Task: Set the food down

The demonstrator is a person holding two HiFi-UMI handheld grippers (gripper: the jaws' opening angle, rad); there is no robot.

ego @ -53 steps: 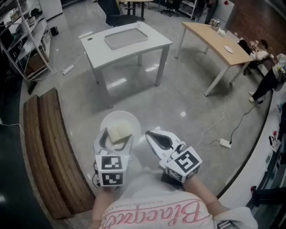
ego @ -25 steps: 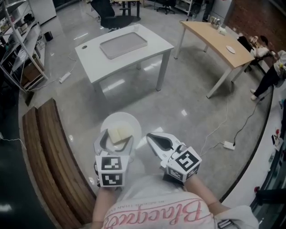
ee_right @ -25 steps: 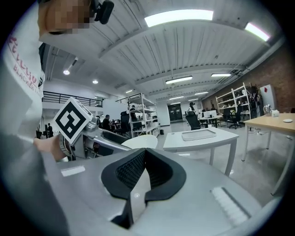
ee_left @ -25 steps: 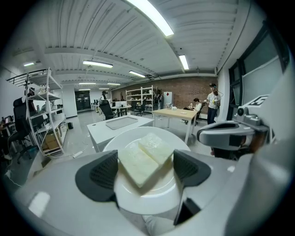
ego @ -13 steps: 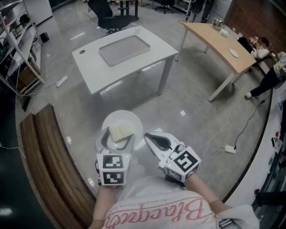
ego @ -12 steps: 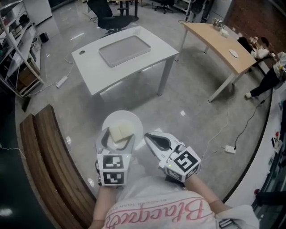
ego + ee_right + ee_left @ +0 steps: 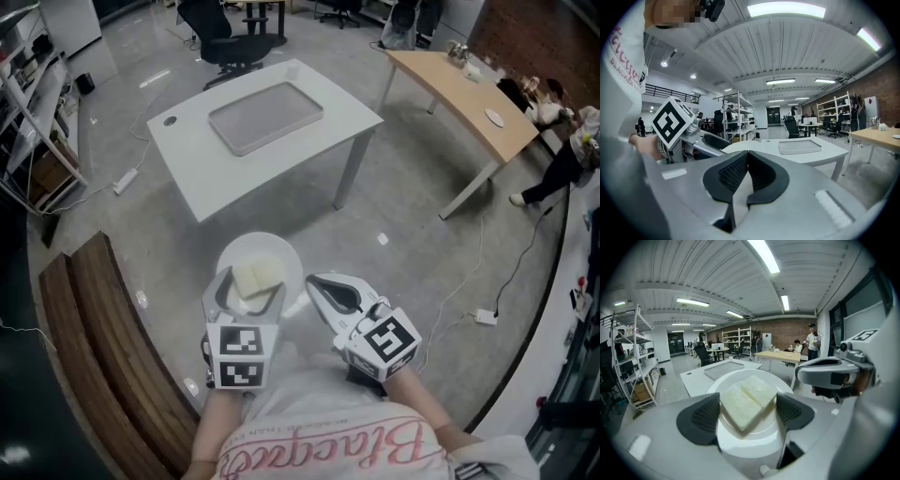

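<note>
We're mid-carry: left gripper point(image 7: 251, 280) clamps the plate point(image 7: 273, 247), food point(image 7: 257, 277) aboard; right gripper point(image 7: 324, 284) pinched together, empty (just tagging along); set-down not yet done, white table point(image 7: 361, 101) ahead.

bench point(image 7: 103, 347): curved wood slats, floor, far left
desk point(image 7: 469, 89): tan top, upper rt
chair point(image 7: 220, 33): black, top edge
shelves point(image 7: 33, 103): metal, top left
pwr strip point(image 7: 486, 317): white, floor rt

Food point(image 7: 257, 277) on plate point(image 7: 263, 246), table point(image 7: 187, 164) ahead
</note>
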